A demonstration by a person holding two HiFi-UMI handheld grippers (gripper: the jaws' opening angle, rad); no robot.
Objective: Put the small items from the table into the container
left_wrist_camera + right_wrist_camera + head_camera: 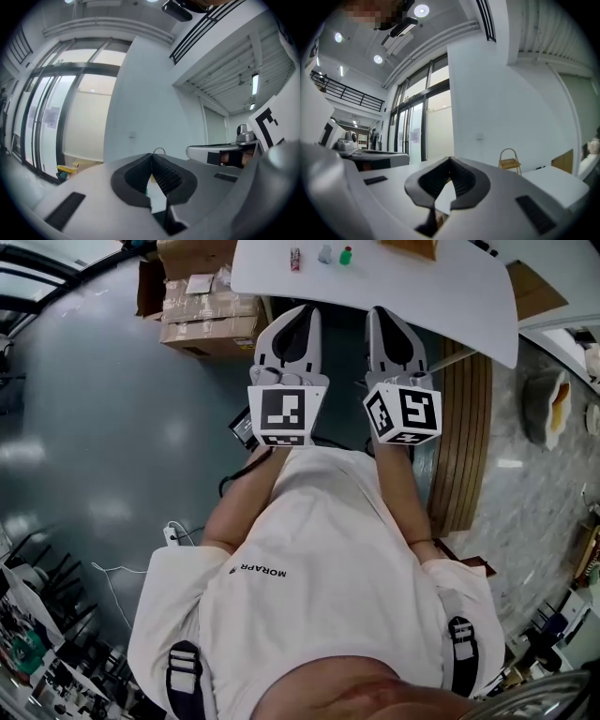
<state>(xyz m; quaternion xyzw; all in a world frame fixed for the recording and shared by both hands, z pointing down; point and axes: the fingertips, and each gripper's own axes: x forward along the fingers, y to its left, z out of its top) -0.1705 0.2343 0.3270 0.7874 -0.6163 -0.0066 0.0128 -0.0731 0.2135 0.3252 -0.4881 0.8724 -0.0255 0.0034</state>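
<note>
Left gripper (298, 317) and right gripper (386, 317), jaws pressed together and empty, face the white table (422, 292); jaws should part before reaching the green item (346, 255) at twelve o'clock.

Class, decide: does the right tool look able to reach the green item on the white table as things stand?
Probably yes: the green item sits uncovered on the table, and nothing stands between it and the right tool, though its jaws are shut.

The white shirt (319, 549) reads "MORAPR" (small dark print).
</note>
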